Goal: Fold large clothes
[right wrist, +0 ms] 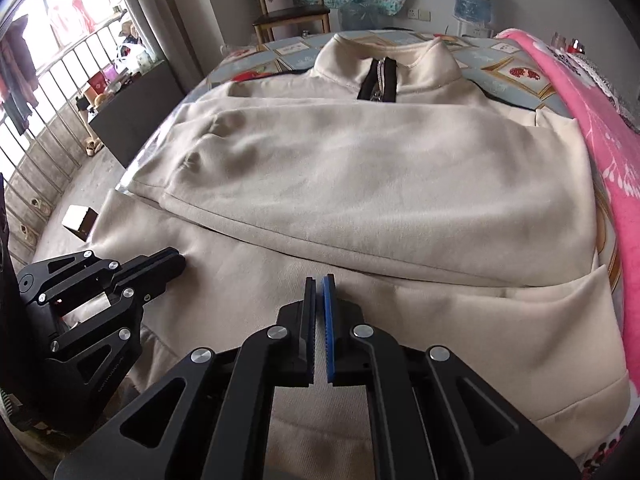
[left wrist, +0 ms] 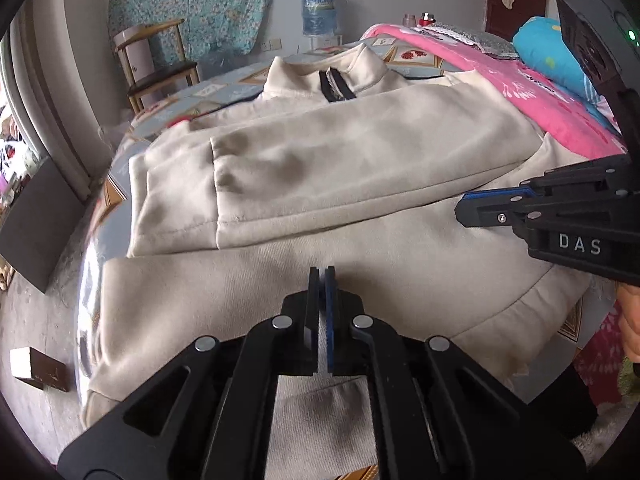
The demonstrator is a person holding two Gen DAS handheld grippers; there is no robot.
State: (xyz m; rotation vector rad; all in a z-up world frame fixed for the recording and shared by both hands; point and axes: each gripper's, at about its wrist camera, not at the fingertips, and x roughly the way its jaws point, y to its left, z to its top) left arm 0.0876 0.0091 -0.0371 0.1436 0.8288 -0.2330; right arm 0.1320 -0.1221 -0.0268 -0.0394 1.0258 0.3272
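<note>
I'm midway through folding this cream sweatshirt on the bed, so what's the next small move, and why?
Probably open both grippers and take the bottom hem. The sleeves already lie folded across the sweatshirt, the lower half is still flat, and the left gripper and right gripper both look shut on nothing above it.

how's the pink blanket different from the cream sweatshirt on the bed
The pink blanket is bright and patterned; the cream sweatshirt is plain, with a black zipper at the collar. The blanket lies bunched along the bed's side; the sweatshirt lies spread flat mid-bed, sleeves folded across its front. Both rest on the bed.
</note>
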